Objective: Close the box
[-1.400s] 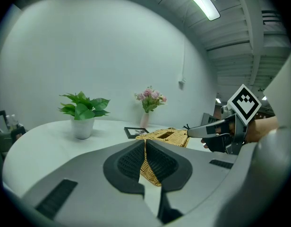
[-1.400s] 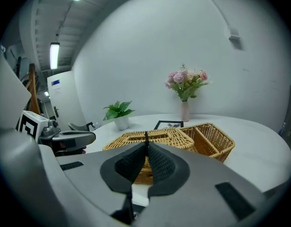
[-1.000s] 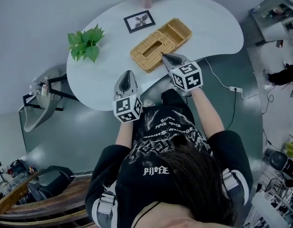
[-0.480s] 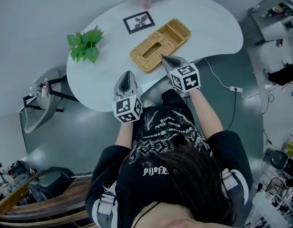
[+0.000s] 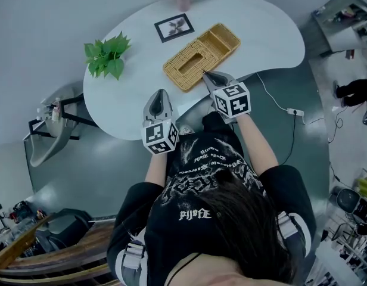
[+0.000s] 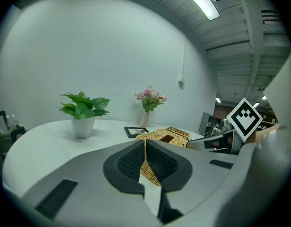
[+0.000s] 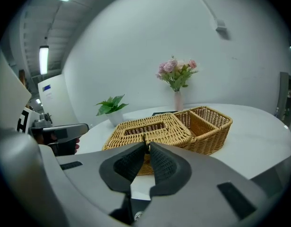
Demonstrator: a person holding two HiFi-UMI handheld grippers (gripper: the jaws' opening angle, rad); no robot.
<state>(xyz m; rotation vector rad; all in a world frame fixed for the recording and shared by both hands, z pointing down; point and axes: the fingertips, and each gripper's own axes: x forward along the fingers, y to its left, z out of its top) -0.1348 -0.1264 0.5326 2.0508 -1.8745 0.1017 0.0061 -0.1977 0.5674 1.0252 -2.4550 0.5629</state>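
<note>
Box (image 5: 201,52) is rectangular, of golden woven wicker.

No readable text anywhere. Black T-shirt (image 5: 198,180), behind left gripper (image 5: 159,92) and right gripper (image 5: 205,72): white gothic print, illegible. Gripper cubes (image 5: 232,99): black-and-white square markers only, no letters.
</note>
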